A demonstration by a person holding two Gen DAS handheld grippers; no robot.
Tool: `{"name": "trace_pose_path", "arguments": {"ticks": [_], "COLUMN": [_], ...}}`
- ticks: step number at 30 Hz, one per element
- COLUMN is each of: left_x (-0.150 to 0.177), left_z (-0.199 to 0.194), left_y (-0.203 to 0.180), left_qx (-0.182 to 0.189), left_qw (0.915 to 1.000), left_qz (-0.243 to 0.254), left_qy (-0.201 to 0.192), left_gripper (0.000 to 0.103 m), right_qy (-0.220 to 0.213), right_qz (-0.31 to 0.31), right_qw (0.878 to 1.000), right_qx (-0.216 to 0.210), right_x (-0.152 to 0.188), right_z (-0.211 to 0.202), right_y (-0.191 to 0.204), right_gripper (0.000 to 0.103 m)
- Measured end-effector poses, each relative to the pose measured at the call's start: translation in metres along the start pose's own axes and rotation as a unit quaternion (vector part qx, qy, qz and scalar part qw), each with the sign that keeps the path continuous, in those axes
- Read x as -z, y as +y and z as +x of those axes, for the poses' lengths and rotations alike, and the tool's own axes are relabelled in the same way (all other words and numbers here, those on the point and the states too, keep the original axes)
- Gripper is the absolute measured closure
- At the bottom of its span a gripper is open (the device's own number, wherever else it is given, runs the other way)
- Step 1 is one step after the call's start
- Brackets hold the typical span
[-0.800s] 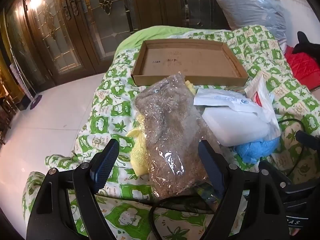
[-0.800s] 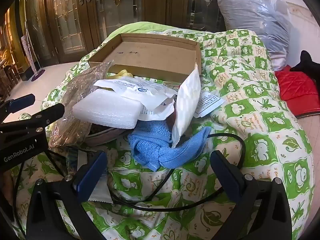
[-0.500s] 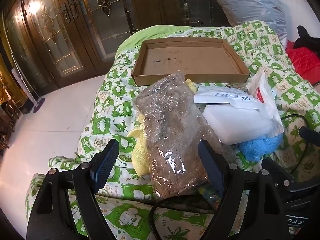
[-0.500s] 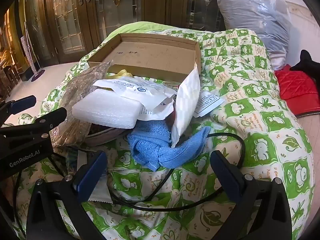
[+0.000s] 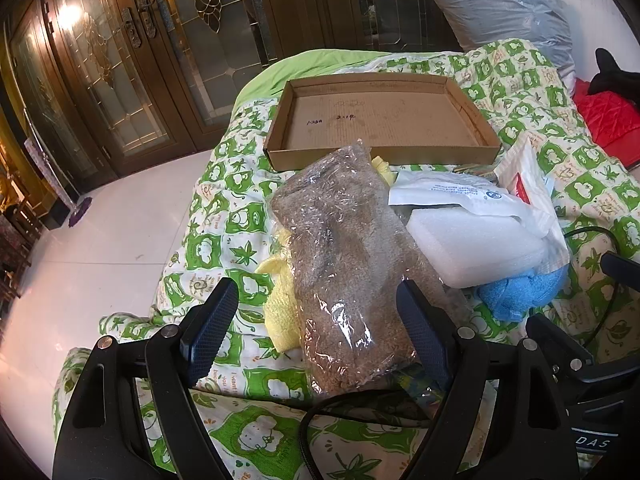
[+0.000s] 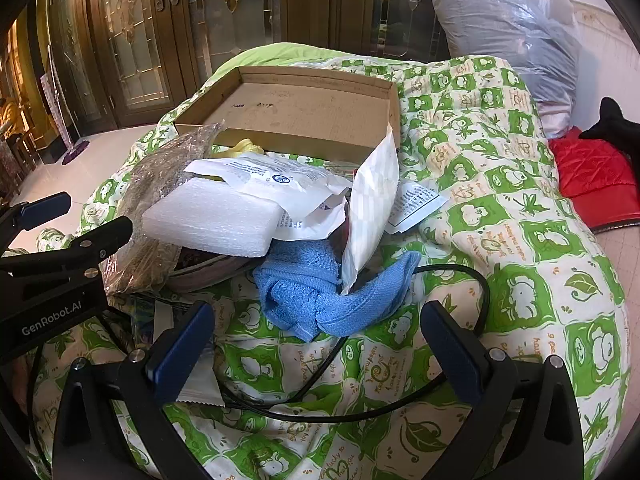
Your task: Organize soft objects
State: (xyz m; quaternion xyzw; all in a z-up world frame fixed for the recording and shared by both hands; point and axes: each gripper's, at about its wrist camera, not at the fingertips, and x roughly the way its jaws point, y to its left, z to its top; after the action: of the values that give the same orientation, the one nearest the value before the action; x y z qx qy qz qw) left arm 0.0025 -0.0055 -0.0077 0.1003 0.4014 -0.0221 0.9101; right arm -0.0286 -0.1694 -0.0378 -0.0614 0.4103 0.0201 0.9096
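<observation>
A pile of soft things lies on the green patterned quilt [image 5: 208, 216]. A brown fuzzy item in a clear plastic bag [image 5: 344, 264] lies on a yellow cloth [image 5: 280, 300]. Beside it are a white foam block [image 5: 472, 244], white paper packets [image 5: 452, 196] and a blue towel [image 6: 320, 292]. An empty cardboard tray [image 5: 380, 120] sits behind the pile. My left gripper [image 5: 316, 324] is open, its fingers either side of the bag's near end. My right gripper [image 6: 320, 348] is open just in front of the blue towel.
A black cable [image 6: 460, 280] loops over the quilt near the towel. A grey plastic sack [image 6: 512, 28] and a red quilted item [image 6: 592, 176] lie at the right. White tiled floor [image 5: 100, 248] and wooden glass doors [image 5: 120, 60] are at the left.
The left view has risen and tilted slightly, so the tray sits lower in frame. The right gripper and the pile have not moved.
</observation>
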Motion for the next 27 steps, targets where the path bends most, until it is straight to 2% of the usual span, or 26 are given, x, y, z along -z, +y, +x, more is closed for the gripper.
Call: {"name": "trace_pose_path", "arguments": {"ticks": [27], "left_x": [-0.0013], "left_z": [-0.0003], "left_y": [-0.0011], "left_qx": [-0.001], "left_qw": [1.0000], "left_qz": [0.001], "left_qy": [0.001], "left_gripper": [0.021], "right_qy": [0.001], "right_qz": [0.001], "right_qw": [1.000], "right_qx": [-0.001], "right_x": [0.0001], "right_z": [0.0004], "right_y": [-0.0014], "right_gripper": [0.000]}}
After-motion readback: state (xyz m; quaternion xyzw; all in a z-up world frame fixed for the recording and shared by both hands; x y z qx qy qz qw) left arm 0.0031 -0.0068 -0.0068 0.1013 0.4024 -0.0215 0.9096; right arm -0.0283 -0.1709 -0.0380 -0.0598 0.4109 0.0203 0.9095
